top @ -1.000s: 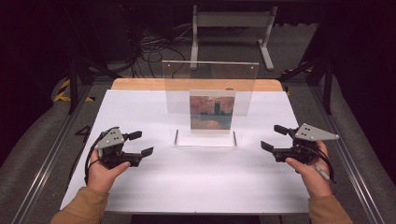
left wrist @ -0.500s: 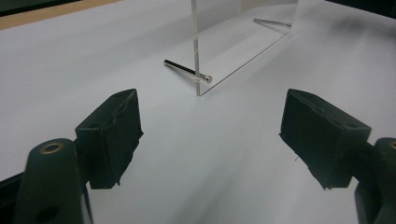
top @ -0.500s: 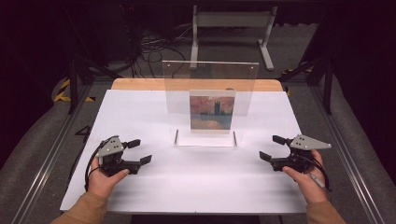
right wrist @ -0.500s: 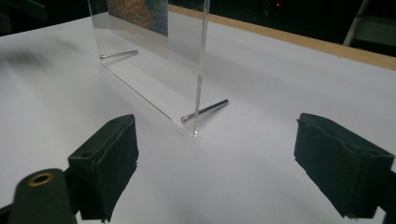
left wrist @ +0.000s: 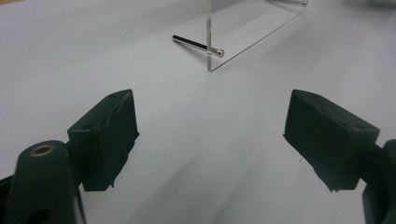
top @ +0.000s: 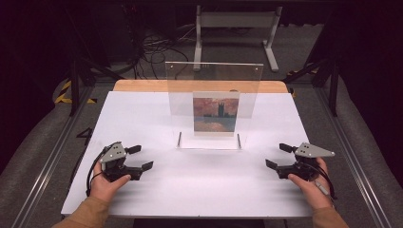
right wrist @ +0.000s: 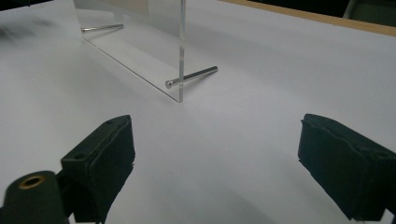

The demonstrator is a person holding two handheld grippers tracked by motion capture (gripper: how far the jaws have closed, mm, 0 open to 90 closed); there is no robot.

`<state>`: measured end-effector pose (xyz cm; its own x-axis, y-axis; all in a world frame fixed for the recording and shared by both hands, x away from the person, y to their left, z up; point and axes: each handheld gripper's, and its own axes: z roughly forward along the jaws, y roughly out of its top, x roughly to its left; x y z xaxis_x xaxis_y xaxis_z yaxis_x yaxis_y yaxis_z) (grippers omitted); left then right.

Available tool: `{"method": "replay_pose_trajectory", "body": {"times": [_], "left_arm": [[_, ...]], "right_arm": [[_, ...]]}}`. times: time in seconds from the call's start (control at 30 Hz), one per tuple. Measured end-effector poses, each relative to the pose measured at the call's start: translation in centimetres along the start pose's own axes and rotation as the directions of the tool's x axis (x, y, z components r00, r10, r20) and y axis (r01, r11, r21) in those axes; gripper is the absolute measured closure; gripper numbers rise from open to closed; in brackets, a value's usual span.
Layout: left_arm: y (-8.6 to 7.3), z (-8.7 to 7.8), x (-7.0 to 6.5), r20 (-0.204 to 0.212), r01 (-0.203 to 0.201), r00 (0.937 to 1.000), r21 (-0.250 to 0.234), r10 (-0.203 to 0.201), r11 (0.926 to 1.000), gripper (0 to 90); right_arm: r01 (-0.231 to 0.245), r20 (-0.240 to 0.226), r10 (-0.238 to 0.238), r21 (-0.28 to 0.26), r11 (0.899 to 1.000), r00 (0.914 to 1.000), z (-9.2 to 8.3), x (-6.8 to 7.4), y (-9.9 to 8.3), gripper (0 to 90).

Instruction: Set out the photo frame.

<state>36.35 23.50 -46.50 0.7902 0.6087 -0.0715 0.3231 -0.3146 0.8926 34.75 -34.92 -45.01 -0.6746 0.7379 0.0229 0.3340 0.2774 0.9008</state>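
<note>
Tan sleeves (top: 88, 214), black jaws, grey three-cornered plates (top: 314, 150), trailing black cables (top: 89, 179)

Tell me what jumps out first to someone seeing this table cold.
The clear acrylic frame stands upright mid-table on the white board, with a small painted picture of a dark tower under a reddish sky in its lower middle. Two metal pins stick out at its base as feet. Near the front edge, the left tool and right tool rest low on either side, jaws wide open and empty, angled toward the frame.
</note>
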Motion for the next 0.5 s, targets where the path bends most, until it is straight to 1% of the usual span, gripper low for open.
{"method": "replay_pose_trajectory", "body": {"times": [0.07, 0.13, 0.2, 0.23, 0.4, 0.5], "left_arm": [[-0.03, -0.02, 0.09, -0.004, 0.003, 1.0000, -0.002, -0.003, 1.0000, 17.6], [-0.07, -0.07, 0.13, 0.002, 0.020, 0.9998, -0.009, -0.020, 0.9998, 17.4], [-0.08, -0.13, 0.27, 0.005, 0.015, 0.9999, -0.016, -0.015, 0.9998, 17.1], [-0.09, -0.13, 0.24, 0.006, 0.024, 0.9997, -0.019, -0.024, 0.9995, 16.9], [0.05, -0.29, 0.35, -0.005, 0.010, 0.9999, -0.024, -0.010, 0.9997, 16.5], [0.07, -0.27, 0.33, -0.007, 0.011, 0.9999, -0.024, -0.011, 0.9996, 16.5]], "right_arm": [[-0.006, -0.001, 0.006, -0.004, 1.000, 1.0000, 0.05, -0.07, -0.06, 10.7], [-0.005, -0.002, 0.005, -0.005, 1.000, 1.0000, 0.11, -0.11, -0.05, 10.5], [-0.002, -0.003, 0.002, -0.003, 1.000, 1.0000, 0.14, -0.09, -0.05, 9.9], [-0.001, -0.002, 0.001, -0.001, 1.000, 1.0000, 0.15, -0.08, -0.04, 9.9], [-0.003, 0.005, 0.003, 0.000, 1.000, 1.0000, 0.15, -0.06, -0.03, 9.7], [-0.002, 0.012, 0.002, 0.003, 1.000, 0.9999, 0.11, -0.03, 0.01, 10.1]]}}
